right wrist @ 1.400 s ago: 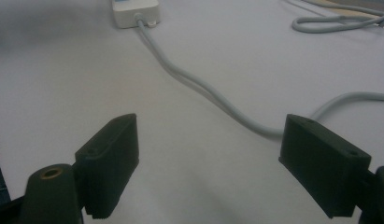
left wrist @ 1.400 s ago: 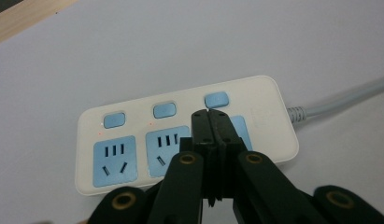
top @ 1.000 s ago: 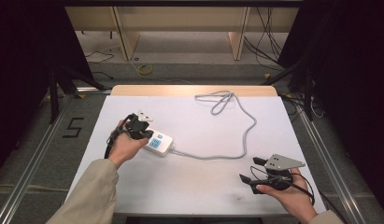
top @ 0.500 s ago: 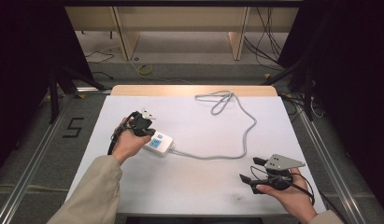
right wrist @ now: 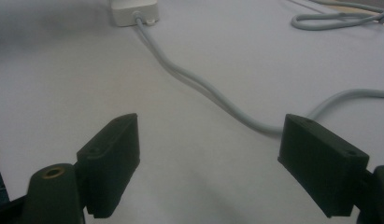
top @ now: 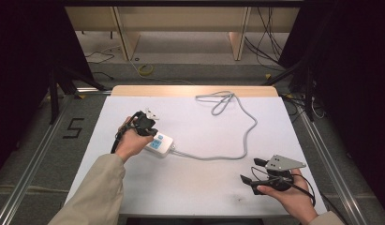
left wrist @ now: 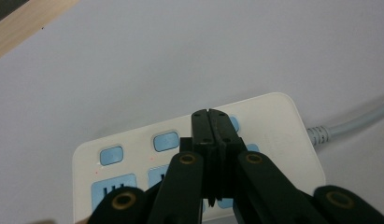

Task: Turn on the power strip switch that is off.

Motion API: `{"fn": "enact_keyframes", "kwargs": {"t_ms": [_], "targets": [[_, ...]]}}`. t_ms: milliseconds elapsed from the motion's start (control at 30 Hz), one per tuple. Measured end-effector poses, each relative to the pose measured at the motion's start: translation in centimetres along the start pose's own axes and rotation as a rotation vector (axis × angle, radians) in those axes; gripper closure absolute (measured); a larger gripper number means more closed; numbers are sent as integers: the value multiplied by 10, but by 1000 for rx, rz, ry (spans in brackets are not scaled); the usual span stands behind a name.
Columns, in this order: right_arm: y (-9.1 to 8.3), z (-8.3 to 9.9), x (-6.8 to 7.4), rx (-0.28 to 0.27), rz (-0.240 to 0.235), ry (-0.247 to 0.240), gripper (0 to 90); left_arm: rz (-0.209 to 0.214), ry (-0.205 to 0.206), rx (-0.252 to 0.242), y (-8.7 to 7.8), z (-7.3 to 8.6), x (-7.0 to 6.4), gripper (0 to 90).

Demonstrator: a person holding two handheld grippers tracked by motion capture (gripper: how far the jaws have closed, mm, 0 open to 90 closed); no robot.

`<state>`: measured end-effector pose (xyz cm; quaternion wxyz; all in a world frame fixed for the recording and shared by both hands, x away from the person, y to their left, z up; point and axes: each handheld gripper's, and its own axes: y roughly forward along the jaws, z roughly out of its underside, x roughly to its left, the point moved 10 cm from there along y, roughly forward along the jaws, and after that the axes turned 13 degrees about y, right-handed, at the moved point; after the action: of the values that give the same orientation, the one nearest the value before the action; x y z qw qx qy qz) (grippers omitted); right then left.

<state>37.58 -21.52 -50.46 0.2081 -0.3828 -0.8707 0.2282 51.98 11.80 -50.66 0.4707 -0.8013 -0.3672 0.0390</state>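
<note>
The left gripper view alone shows the left gripper [left wrist: 212, 122] with jaws pressed together, holding nothing, over the white plastic power strip with blue sockets [left wrist: 133, 158], left of centre on the white table [top: 199, 187]. The right gripper [right wrist: 208, 158] gapes wide and empty near the right edge, the strip's grey cable [right wrist: 203, 88] crossing the open surface ahead.

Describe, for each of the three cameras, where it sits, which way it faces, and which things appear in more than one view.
High view: above the person's side, facing forward and down; shows forearms, left gripper, right gripper.
Left gripper view: looks along shut jaws onto the power strip.
Right gripper view: looks along open jaws over the table.
Shared: power strip and its grey cable.
</note>
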Motion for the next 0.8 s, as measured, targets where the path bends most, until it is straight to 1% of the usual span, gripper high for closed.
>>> {"fn": "enact_keyframes", "kwargs": {"t_ms": [167,300,333,567,667,800], "targets": [[0,0,0,1,-1,0,208,5,4,6,4,-3,-1,897],[0,0,0,-2,-1,1,208,11,3,1,7,-7,-3,898],[0,0,0,-2,-1,0,209,14,11,5,9,-8,-4,898],[-1,1,0,0,-1,1,209,19,16,14,13,-8,-6,898],[-1,1,-1,0,-1,1,210,19,10,14,14,-9,-6,898],[-1,1,-1,0,0,0,210,28,5,14,16,-9,-7,898]]}}
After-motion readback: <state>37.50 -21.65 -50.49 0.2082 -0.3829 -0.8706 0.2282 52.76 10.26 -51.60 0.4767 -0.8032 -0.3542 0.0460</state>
